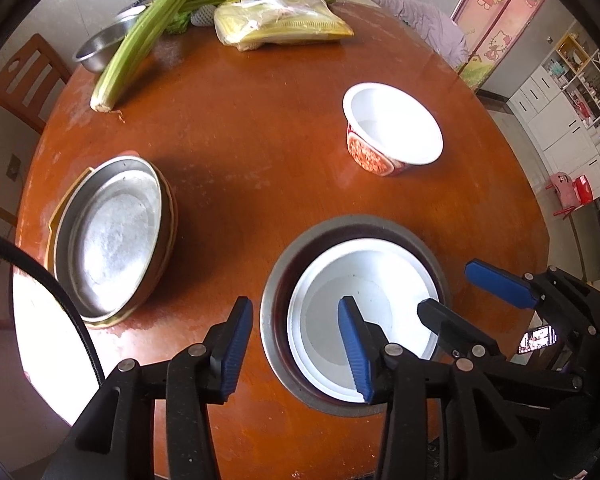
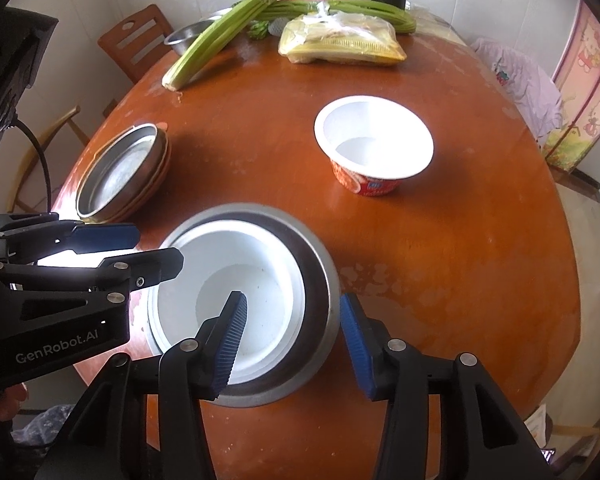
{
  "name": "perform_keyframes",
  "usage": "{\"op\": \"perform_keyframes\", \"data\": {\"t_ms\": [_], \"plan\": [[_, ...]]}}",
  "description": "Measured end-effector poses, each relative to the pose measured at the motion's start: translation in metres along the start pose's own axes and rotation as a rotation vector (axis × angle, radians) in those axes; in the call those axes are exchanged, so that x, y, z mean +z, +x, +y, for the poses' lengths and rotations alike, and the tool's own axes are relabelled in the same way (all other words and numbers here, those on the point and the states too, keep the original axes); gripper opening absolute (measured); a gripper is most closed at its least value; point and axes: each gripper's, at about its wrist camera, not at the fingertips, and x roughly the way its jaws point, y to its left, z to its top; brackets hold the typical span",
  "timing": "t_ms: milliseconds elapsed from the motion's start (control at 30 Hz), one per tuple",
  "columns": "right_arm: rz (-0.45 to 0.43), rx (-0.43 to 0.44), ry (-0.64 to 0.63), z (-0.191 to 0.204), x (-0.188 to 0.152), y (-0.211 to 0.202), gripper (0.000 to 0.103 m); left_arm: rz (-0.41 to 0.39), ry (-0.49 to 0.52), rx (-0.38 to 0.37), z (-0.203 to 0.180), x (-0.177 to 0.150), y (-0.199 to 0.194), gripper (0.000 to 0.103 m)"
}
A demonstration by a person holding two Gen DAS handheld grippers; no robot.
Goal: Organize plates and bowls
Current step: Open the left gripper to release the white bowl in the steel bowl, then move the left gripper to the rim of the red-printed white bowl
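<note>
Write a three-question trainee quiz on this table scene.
1. True or false: the white plastic bowl sits nested inside the round steel bowl.
2. How many fingers of the left gripper are inside the white bowl? A none, B one, C both.
3. Fill in: the red-patterned paper bowl stands ____ (upright/overturned) on the round brown wooden table.
Key: 1 true; 2 B; 3 upright.

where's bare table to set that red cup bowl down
Bare wood lies mid-table between the stacked metal plates, the red-sided paper bowl and the white bowl nested in a steel bowl. The far edge is crowded: celery, a bagged packet.
</note>
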Motion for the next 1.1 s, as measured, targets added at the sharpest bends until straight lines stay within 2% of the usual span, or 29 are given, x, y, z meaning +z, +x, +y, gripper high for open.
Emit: {"op": "perform_keyframes", "data": {"t_ms": [133,300,433,567,667,1100], "plan": [[-0.015,-0.016,-0.005,-0.001,0.005,-0.004,0.052,-0.015,0.003,0.008,0.0,0.003,-0.004,0.046],[-0.027,-0.027,-0.009,0.0,0.01,-0.008,0.052,-0.031,0.002,0.032,0.002,0.007,-0.009,0.054],[-0.042,-0.031,-0.015,0.002,0.013,-0.013,0.053,-0.041,0.003,0.039,0.004,0.008,-0.014,0.054],[-0.06,-0.04,-0.016,0.003,0.015,-0.021,0.054,-0.054,0.045,0.074,0.0,0.009,-0.021,0.055],[-0.073,-0.042,-0.009,0.001,0.017,-0.027,0.059,-0.063,0.051,0.063,-0.001,0.009,-0.027,0.055],[-0.143,-0.053,0.023,-0.004,0.031,-0.058,0.066,-0.108,0.041,0.048,0.004,0.013,-0.057,0.055]]}}
